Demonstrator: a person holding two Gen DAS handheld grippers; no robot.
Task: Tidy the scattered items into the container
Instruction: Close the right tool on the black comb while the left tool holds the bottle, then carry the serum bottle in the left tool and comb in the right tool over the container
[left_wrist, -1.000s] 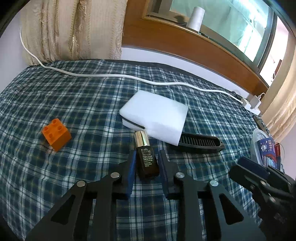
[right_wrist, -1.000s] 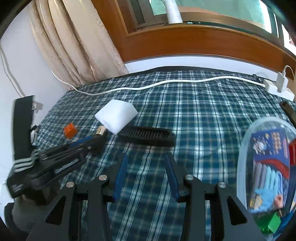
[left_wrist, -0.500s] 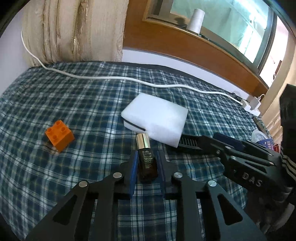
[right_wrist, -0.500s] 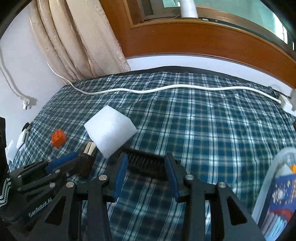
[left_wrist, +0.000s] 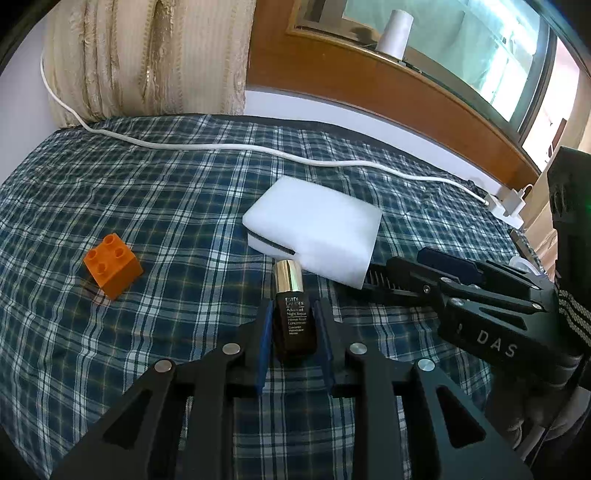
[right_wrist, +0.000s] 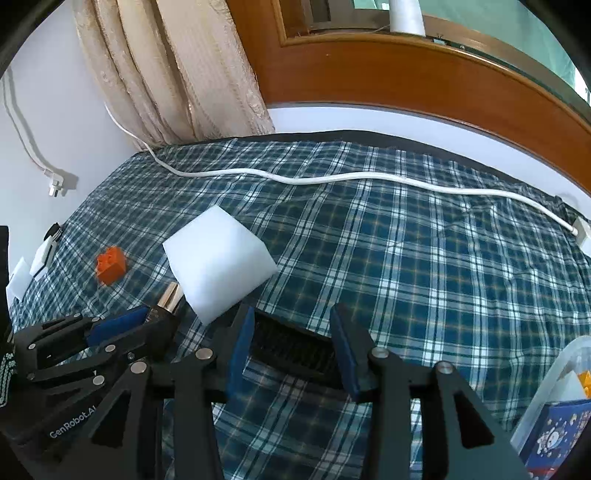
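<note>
Bottle (left_wrist: 294, 325) between the left tongs (left_wrist: 293, 334): glossy dark glass, polished metallic cap. Sponge (left_wrist: 317, 236) beyond it: matt white foam. Comb (right_wrist: 291, 349) between the right tongs (right_wrist: 291, 350): matt black plastic. Bed cover (left_wrist: 166, 206): woven plaid cloth

1. The left tool (left_wrist: 294, 325) is clamped on a dark serum bottle (left_wrist: 294, 320) with a gold cap, lying on the plaid bed (left_wrist: 166, 206).
2. A white foam block (left_wrist: 317, 230) lies just beyond the cap.
3. An orange toy brick (left_wrist: 112, 265) sits well apart at the left.
4. The right tool (left_wrist: 410, 275) reaches over a black comb (left_wrist: 380, 282) beside the block.
5. A white cable (left_wrist: 258, 148) crosses the far side.
</note>
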